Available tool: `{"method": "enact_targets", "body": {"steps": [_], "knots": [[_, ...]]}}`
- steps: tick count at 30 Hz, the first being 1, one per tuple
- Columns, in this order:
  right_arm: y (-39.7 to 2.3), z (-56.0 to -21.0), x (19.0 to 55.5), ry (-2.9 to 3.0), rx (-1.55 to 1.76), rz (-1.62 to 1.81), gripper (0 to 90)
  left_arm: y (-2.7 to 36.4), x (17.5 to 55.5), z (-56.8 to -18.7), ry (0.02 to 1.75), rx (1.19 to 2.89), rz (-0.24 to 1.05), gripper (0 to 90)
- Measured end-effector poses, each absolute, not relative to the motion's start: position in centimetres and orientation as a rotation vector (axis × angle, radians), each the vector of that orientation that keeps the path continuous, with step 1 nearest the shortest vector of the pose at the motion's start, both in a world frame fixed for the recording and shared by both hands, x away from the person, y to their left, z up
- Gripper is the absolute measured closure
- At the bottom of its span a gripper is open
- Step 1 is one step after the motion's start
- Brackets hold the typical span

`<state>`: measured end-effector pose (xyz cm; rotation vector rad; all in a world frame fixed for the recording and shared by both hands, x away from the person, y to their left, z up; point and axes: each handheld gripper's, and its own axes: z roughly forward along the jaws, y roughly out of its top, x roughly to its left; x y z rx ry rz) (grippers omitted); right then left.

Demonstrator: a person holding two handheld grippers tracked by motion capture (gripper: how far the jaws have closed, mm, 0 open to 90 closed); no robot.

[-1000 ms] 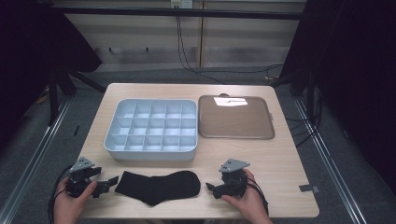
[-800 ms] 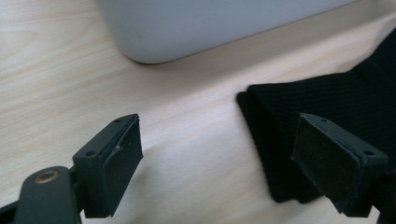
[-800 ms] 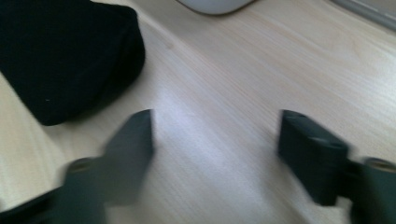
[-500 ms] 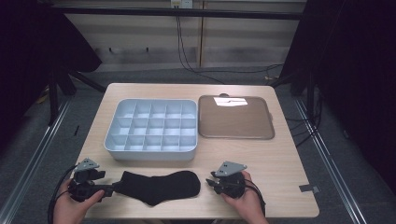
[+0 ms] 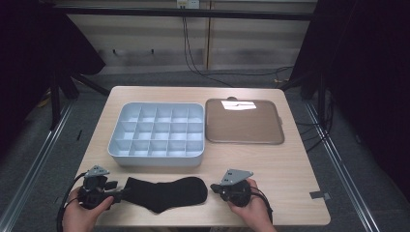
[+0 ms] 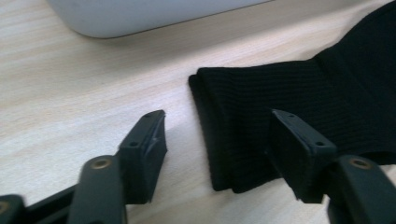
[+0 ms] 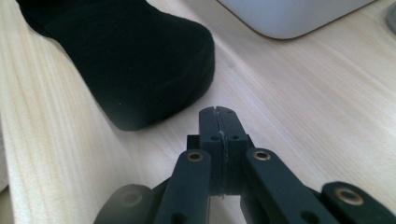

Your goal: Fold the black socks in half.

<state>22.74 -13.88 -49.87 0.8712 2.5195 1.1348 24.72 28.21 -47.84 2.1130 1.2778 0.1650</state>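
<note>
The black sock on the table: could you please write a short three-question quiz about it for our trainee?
1. True or false: the right tongs are shut on the black sock.
2. Which end of the sock lies between the left tongs' jaws: A) toe B) cuff C) heel?
3. What stands just behind the sock?

Key:
1. False; they are shut on nothing, just short of the toe.
2. B; the pads do not press it yet.
3. The compartment tray.

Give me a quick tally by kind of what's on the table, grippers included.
Black sock: 1
Grey divided organizer box: 1
Brown tray: 1
Handheld grippers: 2, left gripper and right gripper
Total: 5
</note>
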Motion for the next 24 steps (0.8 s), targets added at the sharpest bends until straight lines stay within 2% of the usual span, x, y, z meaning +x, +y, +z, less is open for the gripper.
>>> {"method": "enact_targets", "body": {"steps": [3, 14, 19, 24], "knots": [[-13.6, -49.9, 22.8, 2.533, 0.854, 1.142, 90.0, 28.3, 24.6, -48.0, 1.290, 2.115, 0.141, 45.4], [-12.8, -50.3, 23.1, 2.577, 0.836, 1.134, 90.0, 28.5, 24.8, -48.4, 1.287, 2.134, 0.161, 52.7], [-12.3, -50.2, 23.1, 2.587, 0.807, 1.123, 90.0, 28.4, 24.9, -48.3, 1.287, 2.168, 0.183, 59.9], [-12.5, -50.3, 23.1, 2.580, 0.828, 1.137, 90.0, 28.4, 25.0, -48.2, 1.287, 2.172, 0.149, 68.1]]}}
